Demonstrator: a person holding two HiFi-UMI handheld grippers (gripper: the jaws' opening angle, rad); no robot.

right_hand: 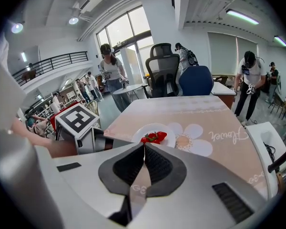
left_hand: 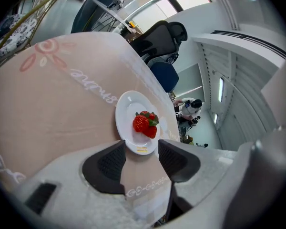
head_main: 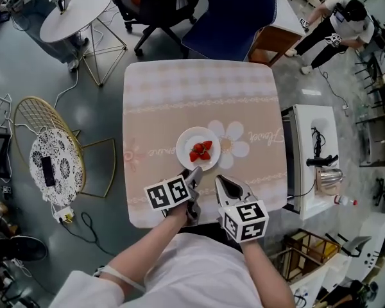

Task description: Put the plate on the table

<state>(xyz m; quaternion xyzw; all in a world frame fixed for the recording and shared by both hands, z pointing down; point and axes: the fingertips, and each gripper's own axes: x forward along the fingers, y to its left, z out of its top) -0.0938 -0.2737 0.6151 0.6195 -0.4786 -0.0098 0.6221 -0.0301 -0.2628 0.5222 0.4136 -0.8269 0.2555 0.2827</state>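
Nearest, the left gripper (left_hand: 140, 149) has jaws spread at the plate (head_main: 186, 141) rim; right gripper (right_hand: 144, 147) jaws pressed together; the flat plate holds strawberries (head_main: 201, 151).

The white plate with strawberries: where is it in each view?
Head view: plate mid-picture, just ahead of the left tool.
Left gripper view: plate at centre, just beyond that tool's open jaws.
Right gripper view: plate at centre, just above the shut right tool.
Shared landmark: the blue chair beyond the table's far edge.
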